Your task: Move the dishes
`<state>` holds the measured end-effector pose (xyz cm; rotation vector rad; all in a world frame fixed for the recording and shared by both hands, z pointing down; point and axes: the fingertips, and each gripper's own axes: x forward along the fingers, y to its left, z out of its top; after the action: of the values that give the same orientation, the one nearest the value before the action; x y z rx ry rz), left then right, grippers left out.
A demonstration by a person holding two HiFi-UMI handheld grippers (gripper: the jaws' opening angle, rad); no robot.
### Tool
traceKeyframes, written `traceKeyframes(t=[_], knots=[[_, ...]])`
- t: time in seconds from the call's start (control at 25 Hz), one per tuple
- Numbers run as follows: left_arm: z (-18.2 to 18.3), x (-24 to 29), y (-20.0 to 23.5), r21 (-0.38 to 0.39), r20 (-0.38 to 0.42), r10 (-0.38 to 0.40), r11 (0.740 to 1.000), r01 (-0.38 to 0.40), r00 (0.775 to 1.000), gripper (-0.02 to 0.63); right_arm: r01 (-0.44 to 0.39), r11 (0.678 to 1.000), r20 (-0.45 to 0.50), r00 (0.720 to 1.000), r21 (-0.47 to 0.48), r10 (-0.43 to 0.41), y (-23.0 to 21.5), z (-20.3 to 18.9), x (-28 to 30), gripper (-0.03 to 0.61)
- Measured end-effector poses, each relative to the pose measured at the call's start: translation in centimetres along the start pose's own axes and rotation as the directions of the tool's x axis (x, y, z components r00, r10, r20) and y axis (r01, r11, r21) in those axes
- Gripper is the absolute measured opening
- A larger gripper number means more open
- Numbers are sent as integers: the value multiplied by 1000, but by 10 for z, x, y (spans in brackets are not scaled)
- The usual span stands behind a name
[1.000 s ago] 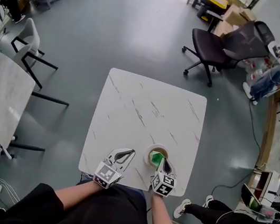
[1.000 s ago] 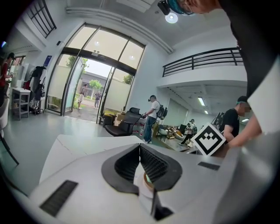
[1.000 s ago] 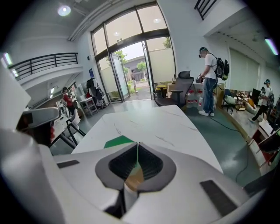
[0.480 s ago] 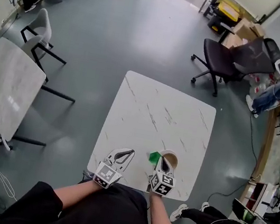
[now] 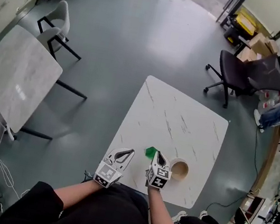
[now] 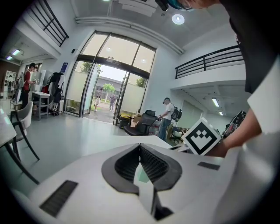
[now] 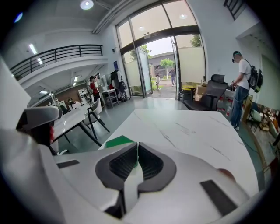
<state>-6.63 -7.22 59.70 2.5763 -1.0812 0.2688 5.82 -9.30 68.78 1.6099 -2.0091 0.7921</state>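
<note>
Move under way: right gripper (image 5: 155, 154), clamped on green dish (image 5: 150, 151), has drawn it left from bowl (image 5: 179, 170); left gripper (image 5: 130, 151) idles, jaws together.

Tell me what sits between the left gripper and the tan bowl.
The right gripper, shut on a green piece; the head view shows it.
</note>
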Motion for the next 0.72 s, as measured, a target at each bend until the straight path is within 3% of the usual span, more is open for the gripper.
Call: traceKeyframes(t=[0.16,0.72], knots=[[-3,-11,17,-13,1,21,1000,-21,1000,17,-24,997,-16,1000,-79,23,20,3,25,23],[-4,-39,63,-41,10,58,997,-58,998,17,-13,1000,-113,994,-23,11,46,-21,67,25]])
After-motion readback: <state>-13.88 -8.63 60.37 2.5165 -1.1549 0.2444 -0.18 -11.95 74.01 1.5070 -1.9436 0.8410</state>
